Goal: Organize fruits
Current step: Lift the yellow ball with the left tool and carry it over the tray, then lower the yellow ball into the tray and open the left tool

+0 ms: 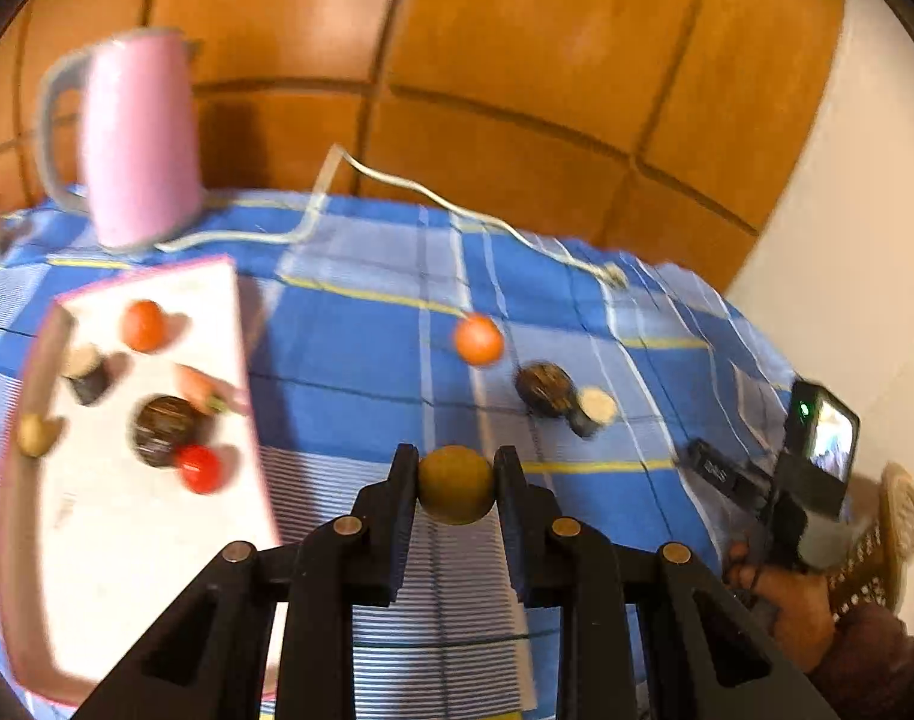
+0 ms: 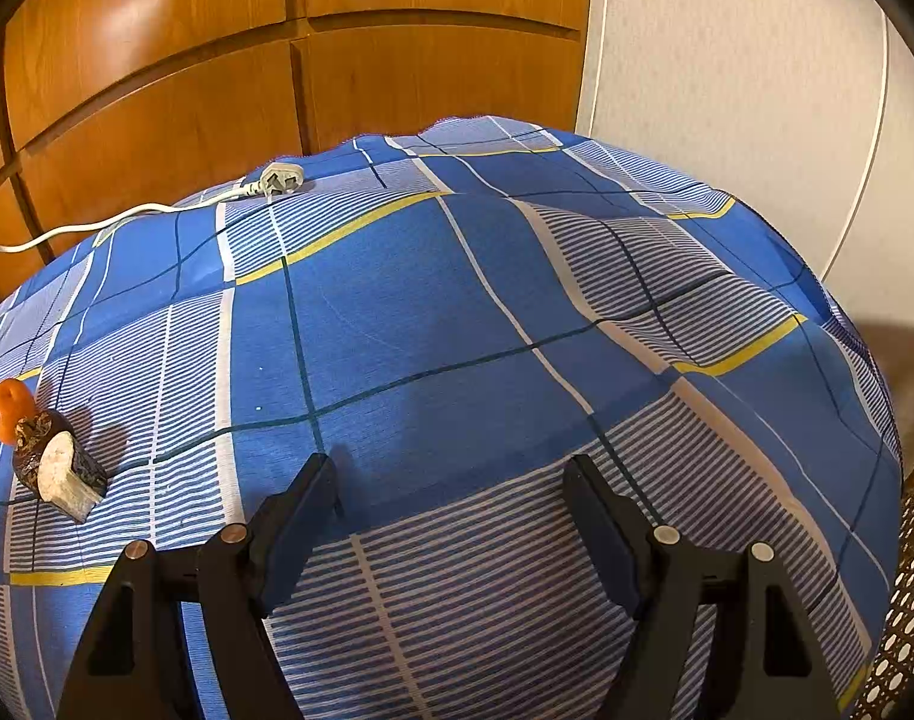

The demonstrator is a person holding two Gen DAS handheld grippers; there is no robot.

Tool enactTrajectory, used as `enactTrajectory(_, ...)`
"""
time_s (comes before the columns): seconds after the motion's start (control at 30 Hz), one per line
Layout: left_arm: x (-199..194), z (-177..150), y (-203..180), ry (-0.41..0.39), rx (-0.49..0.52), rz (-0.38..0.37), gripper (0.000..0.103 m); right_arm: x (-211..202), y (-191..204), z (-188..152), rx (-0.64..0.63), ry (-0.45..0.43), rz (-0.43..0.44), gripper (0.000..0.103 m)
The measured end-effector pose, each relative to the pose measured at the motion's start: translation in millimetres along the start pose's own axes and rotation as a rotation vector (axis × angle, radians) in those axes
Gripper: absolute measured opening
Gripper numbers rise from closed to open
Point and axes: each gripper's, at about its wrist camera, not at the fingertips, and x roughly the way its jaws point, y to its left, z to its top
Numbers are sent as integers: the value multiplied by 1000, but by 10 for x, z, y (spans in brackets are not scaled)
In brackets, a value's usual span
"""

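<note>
My left gripper (image 1: pixel 456 474) is shut on a round yellow-green fruit (image 1: pixel 456 485), held above the blue checked cloth just right of a white tray (image 1: pixel 127 570). The tray holds an orange fruit (image 1: pixel 143 325), a carrot (image 1: pixel 200 387), a dark round fruit (image 1: pixel 163 429), a red fruit (image 1: pixel 199 468), a cut dark piece (image 1: pixel 87 373) and a yellowish piece (image 1: pixel 34 433). On the cloth lie an orange (image 1: pixel 478 339), a dark fruit (image 1: pixel 543 389) and a cut piece (image 1: pixel 592 411); they also show in the right wrist view, orange (image 2: pixel 8 408), cut piece (image 2: pixel 67 477). My right gripper (image 2: pixel 451 504) is open and empty above the cloth.
A pink kettle (image 1: pixel 136 138) stands at the back left, its white cord and plug (image 2: pixel 280 179) trailing across the cloth. Wooden panels rise behind the table; a white wall is to the right. A wicker chair edge (image 2: pixel 913 600) is at the right. The right hand-held gripper (image 1: pixel 817 450) shows in the left view.
</note>
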Motion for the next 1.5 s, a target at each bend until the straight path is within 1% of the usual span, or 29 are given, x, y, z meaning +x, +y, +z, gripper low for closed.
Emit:
enactTrajectory(0.13,-198,54,231,-65,-64,88,26,-1,2,0,0,0,-1,79)
enactTrajectory(0.33,-369,67,583,-112,-138,214,26,2,1,0,-2,0,-2,79)
enactTrajectory(0.63,-461,-154,1242,-91,-253,363,26,-3,15,-3,-4,1,-14,79)
enactTrajectory(0.83,-470,-242,1558,-74,-321,439,26,-7,15,-7,-7,1,-17,79)
enactTrajectory(0.97,-454,-276,1706,-66,-348,469,26,-6,27,-7,-8,1,-19,79)
enactTrajectory(1.03,-423,-286,1747,-57,-360,472,26,-6,29,-7,-8,1,-19,79)
enactTrajectory(1.27,-306,-302,1828,-26,-370,498,27,-4,35,-2,-14,1,-25,79)
enactTrajectory(1.37,-288,-316,1856,-26,-375,502,27,-6,31,-3,-17,1,-27,79)
enactTrajectory(1.4,-280,-322,1866,-23,-376,501,29,-7,35,-4,-17,1,-27,79)
enactTrajectory(1.43,-284,-333,1878,-27,-385,494,40,-7,39,-3,-17,1,-27,79)
enactTrajectory(1.47,-289,-335,1880,-31,-389,495,45,-8,39,-4,-18,1,-28,79)
enactTrajectory(1.5,-294,-340,1883,-37,-392,487,46,-7,44,-3,-19,1,-29,79)
